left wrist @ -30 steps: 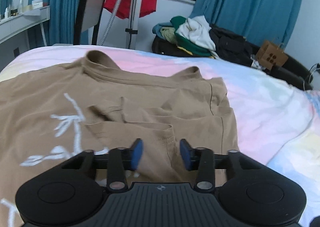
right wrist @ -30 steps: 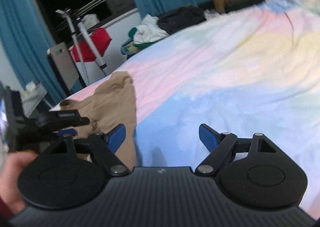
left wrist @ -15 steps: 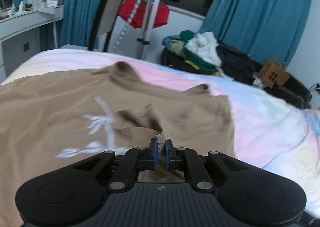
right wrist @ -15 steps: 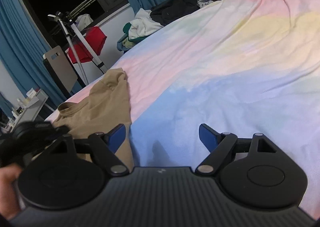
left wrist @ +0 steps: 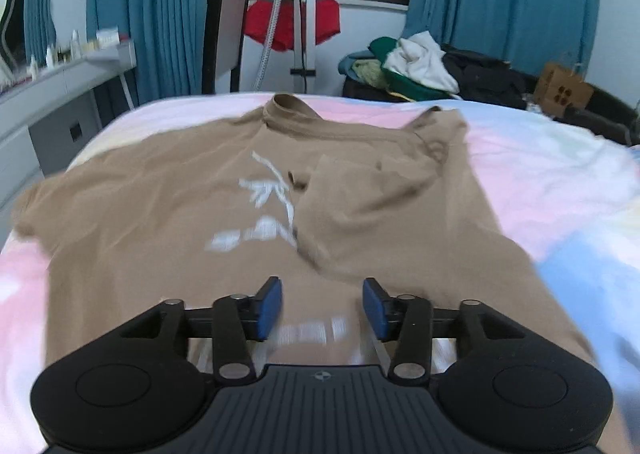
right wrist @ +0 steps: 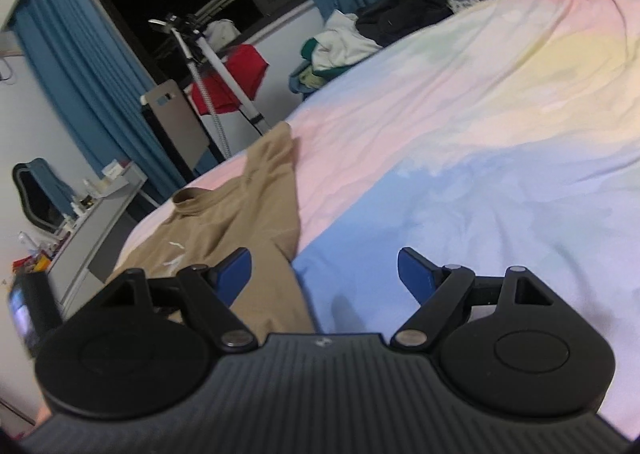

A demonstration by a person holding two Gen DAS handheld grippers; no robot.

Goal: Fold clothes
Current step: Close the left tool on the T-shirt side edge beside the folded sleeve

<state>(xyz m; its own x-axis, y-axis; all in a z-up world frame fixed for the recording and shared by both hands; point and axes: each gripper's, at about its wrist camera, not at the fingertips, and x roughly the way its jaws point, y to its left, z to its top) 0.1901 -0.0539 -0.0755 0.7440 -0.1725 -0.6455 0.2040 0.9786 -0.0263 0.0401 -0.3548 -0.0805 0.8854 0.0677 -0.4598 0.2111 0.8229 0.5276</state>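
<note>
With the tan cotton T-shirt with white print (left wrist: 168, 221) lying spread on the pastel tie-dye bedspread (left wrist: 560, 181), its right side turned inward, square that flap's edge before folding the opposite side, your left gripper (left wrist: 322, 308) hovering parted and empty, your right gripper (right wrist: 324, 274) spread wide, holding nothing.
</note>
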